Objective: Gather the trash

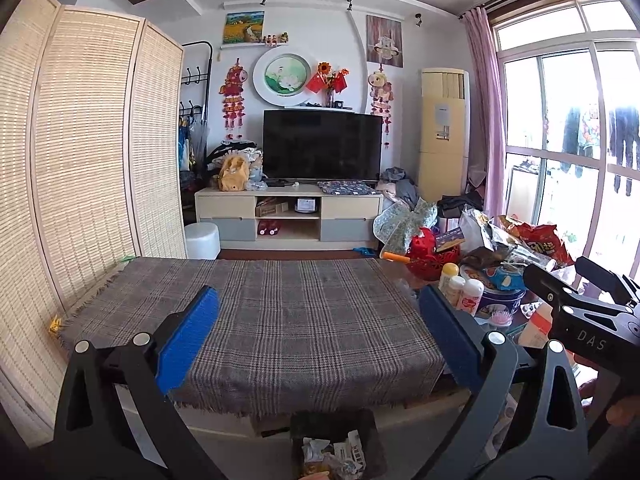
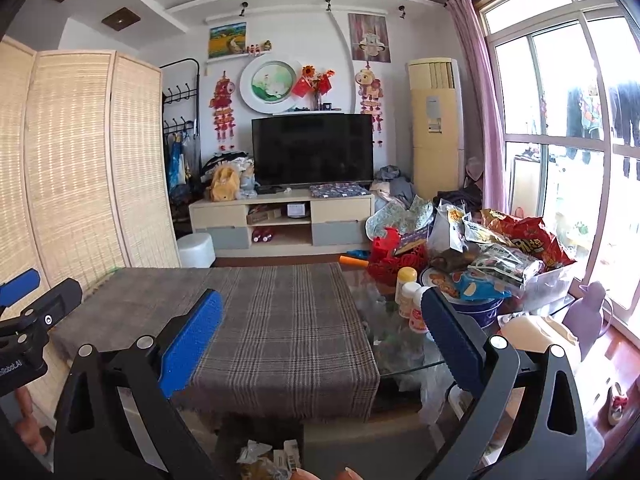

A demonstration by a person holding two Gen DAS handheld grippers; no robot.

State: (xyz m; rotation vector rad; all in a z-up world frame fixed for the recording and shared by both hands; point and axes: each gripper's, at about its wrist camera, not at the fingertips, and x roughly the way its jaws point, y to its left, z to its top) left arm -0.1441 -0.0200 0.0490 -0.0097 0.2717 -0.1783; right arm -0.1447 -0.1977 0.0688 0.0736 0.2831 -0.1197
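Both grippers idle above the table's near edge. Left gripper (image 1: 318, 334) has its fingers spread wide, nothing between them; right gripper (image 2: 322, 338) the same. I read this as a neutral hover.

Trash bin (image 1: 316, 426) sits on the floor right below me, tucked against the table front — crumpled wrappers (image 1: 334, 454) already inside, so I judge the drop point is set close on purpose.

Plaid cloth (image 1: 280, 312) covers most of the table, bare of items where I can see. On the glass top (image 2: 384, 320) to its right: small bottles (image 2: 408, 296), then a heap of snack bags (image 2: 516, 248) — probably the only trash candidates, well apart from both grippers.

Beyond: a white stool (image 1: 202, 240), TV (image 1: 320, 146) on its cabinet, folding screen (image 1: 92, 152) left, window (image 1: 568, 140) right.
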